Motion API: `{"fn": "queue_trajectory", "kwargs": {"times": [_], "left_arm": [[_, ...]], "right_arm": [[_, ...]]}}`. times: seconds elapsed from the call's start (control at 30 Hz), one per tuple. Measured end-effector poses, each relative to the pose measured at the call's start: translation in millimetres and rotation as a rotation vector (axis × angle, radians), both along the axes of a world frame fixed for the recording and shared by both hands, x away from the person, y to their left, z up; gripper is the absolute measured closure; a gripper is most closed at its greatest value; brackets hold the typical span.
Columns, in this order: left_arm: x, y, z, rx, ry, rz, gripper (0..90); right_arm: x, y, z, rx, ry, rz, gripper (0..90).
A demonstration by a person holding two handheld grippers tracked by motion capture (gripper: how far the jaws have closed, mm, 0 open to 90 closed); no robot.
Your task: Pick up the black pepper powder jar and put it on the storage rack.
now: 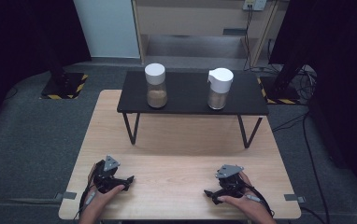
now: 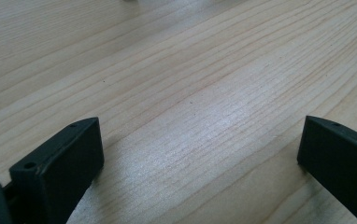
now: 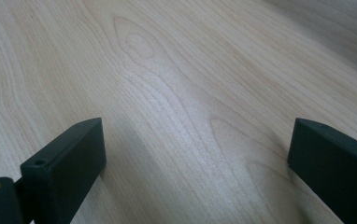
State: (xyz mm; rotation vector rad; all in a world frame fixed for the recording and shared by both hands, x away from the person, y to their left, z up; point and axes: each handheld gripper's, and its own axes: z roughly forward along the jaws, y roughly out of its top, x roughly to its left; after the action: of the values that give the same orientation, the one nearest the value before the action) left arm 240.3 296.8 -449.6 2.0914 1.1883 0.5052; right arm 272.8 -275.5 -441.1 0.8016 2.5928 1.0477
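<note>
A: Item one, nearest the lens?

B: My two hands, bottom edge of the high view. My left gripper (image 1: 129,178) sits lower left of the frame, resting on the wooden table (image 1: 176,154), tips turned toward the centre. My right gripper (image 1: 208,193) sits lower right, also on the wood, tips turned inward toward the other.

A: Condition of each?

B: Left: released. In the left gripper view its two black jaws stand far apart at the lower corners, bare wood grain between them, nothing gripped. Right: likewise released. In the right gripper view the jaws stand wide at the lower corners with bare wood between. A grey three-cornered plate rides on top of each tool, and a cable trails from each toward the bottom edge.

A: Item two, the goods?

B: Two jars, upper middle of the high view, both upright on a black shelf (image 1: 190,105) with thin dark legs, standing on the far half of the table. The round-capped jar (image 1: 155,86) is left of centre, clear glass, white cap, brownish powder in its lower part. The spouted jar (image 1: 219,88) is right of centre, clear glass, white lid with a small lip at its left, paler powder inside. The two stand well apart from each other and well apart from both of my tools.

A: Surroundings?

B: Grey floor at the edges; pale wooden furniture along the top.
</note>
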Motion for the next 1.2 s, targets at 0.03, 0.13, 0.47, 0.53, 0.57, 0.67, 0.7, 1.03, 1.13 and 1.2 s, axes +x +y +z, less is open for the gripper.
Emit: {"fn": "queue_trajectory", "kwargs": {"times": [0.03, 0.13, 0.47, 0.53, 0.57, 0.67, 0.7, 1.03, 1.13, 1.2], "left_arm": [[0.0, 0.0, 0.0, 0.0, 0.0, 0.0, 0.0], [0.0, 0.0, 0.0, 0.0, 0.0, 0.0, 0.0], [0.0, 0.0, 0.0, 0.0, 0.0, 0.0, 0.0], [0.0, 0.0, 0.0, 0.0, 0.0, 0.0, 0.0], [0.0, 0.0, 0.0, 0.0, 0.0, 0.0, 0.0], [0.0, 0.0, 0.0, 0.0, 0.0, 0.0, 0.0], [0.0, 0.0, 0.0, 0.0, 0.0, 0.0, 0.0], [0.0, 0.0, 0.0, 0.0, 0.0, 0.0, 0.0], [-0.1, 0.0, 0.0, 0.0, 0.0, 0.0, 0.0], [0.0, 0.0, 0.0, 0.0, 0.0, 0.0, 0.0]], "right_arm": [[0.2, 0.6, -0.8, 0.002, 0.001, -0.001, 5.0], [0.3, 1.8, -2.7, 0.007, -0.001, -0.005, 3.6], [-2.1, -0.1, -7.8, 0.028, -0.008, -0.018, 1.2], [-3.4, -0.7, -9.0, 0.033, -0.012, -0.02, 1.2], [-3.5, -0.5, -8.9, 0.032, -0.012, -0.021, 1.1], [-3.9, 0.0, -9.0, 0.032, -0.013, -0.024, 1.1], [-4.0, 0.1, -9.0, 0.032, -0.013, -0.025, 1.1], [-5.3, 1.3, -9.1, 0.032, -0.014, -0.035, 1.1], [-5.4, 1.4, -9.2, 0.032, -0.014, -0.036, 1.2], [-5.4, 1.4, -9.2, 0.032, -0.014, -0.036, 1.2]]}}
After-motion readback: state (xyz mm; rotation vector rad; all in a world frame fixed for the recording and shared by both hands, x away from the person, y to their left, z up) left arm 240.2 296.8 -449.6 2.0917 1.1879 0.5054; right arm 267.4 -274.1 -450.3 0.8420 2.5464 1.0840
